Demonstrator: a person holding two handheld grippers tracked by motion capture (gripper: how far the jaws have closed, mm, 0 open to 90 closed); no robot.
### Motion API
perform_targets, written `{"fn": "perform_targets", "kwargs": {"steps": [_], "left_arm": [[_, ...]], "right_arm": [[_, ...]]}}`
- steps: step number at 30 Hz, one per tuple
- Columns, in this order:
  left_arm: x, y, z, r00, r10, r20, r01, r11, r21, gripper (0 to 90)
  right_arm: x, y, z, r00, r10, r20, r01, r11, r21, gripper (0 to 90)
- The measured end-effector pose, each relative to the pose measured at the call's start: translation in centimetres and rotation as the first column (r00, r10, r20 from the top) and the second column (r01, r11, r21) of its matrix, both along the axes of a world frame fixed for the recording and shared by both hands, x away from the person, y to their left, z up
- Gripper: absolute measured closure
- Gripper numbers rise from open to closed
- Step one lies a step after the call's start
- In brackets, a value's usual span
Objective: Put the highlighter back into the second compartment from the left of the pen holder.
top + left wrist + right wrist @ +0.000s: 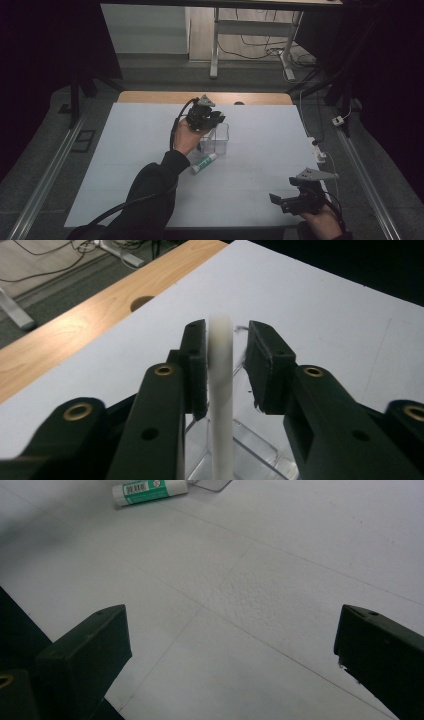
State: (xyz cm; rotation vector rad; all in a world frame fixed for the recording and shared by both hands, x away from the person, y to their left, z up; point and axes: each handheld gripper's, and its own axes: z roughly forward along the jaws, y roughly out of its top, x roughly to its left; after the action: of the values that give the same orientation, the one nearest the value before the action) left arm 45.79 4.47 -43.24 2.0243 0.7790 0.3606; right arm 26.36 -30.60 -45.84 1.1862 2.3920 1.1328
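Across the white worktop everything is spread out, its wooden edge showing at the far side. Near the middle stands a clear box, and right over it hangs the left claw, pointing down. In the left gripper view, a white stick stands upright and blurred between the jaws, running down into the box. It lies close against one pad, with a clear gap to the other, so the jaws stand apart and press on nothing. Over at the near right corner, the right claw sits low by the worktop's edge, its jaws spread wide with only bare worktop between them. Smallest of all, a green-and-white tube lies on its side just in front of the box, also seen in the right gripper view.
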Motion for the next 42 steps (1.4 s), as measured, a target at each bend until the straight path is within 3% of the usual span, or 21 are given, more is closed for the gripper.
{"fn": "perform_targets", "kwargs": {"steps": [3, 11, 16, 18, 21, 26, 29, 32, 37, 42], "left_arm": [[-0.2, 0.4, 0.8, 1.0000, 0.000, 0.002, 0.000, 0.9999, -0.010, 62.6], [-1.3, 1.3, 2.2, 0.9996, -0.019, 0.020, 0.018, 0.9994, 0.028, 43.9], [-2.0, 1.7, 2.5, 0.9992, -0.038, -0.015, 0.039, 0.9984, 0.041, 30.6], [-2.2, 1.9, 2.6, 0.9981, -0.041, -0.047, 0.042, 0.9985, 0.035, 22.0], [-2.7, 1.9, 2.8, 0.9976, -0.040, -0.057, 0.043, 0.9974, 0.057, 16.2], [-3.3, 2.0, 2.9, 0.9950, -0.061, -0.079, 0.065, 0.9961, 0.059, 7.1], [-3.6, 2.0, 2.9, 0.9949, -0.060, -0.081, 0.066, 0.9955, 0.068, 2.9], [-4.0, 2.2, 2.8, 0.9945, -0.065, -0.082, 0.069, 0.9967, 0.043, 0.0], [-4.7, 2.7, 2.7, 0.9949, -0.062, -0.079, 0.067, 0.9956, 0.066, 0.0], [-5.3, 3.6, 2.5, 0.9930, -0.069, -0.096, 0.074, 0.9960, 0.050, 0.0]], "right_arm": [[0.0, 0.0, 0.0, 1.0000, 0.000, 0.000, 0.000, 1.000, -0.001, 1.4], [0.0, 0.0, 0.0, 1.0000, 0.001, -0.003, -0.001, 1.000, -0.008, 1.4], [0.0, 0.1, 0.0, 1.0000, 0.003, -0.002, -0.003, 1.000, -0.008, 1.4], [0.0, 0.1, 0.0, 1.0000, 0.002, -0.002, -0.002, 1.000, -0.007, 1.4], [0.1, 0.1, 0.0, 1.0000, 0.002, -0.002, -0.002, 1.000, -0.008, 1.4], [0.1, 0.1, 0.0, 1.0000, 0.002, -0.001, -0.002, 1.000, -0.009, 1.4], [0.0, 0.1, 0.0, 1.0000, 0.001, -0.002, -0.001, 1.000, -0.009, 1.4], [0.1, 0.1, 0.0, 1.0000, 0.001, -0.001, -0.001, 1.000, -0.009, 1.4], [0.1, 0.1, 0.0, 1.0000, 0.001, -0.001, -0.001, 1.000, -0.009, 1.4], [0.1, 0.1, 0.0, 1.0000, 0.003, -0.003, -0.003, 1.000, -0.011, 1.4]]}}
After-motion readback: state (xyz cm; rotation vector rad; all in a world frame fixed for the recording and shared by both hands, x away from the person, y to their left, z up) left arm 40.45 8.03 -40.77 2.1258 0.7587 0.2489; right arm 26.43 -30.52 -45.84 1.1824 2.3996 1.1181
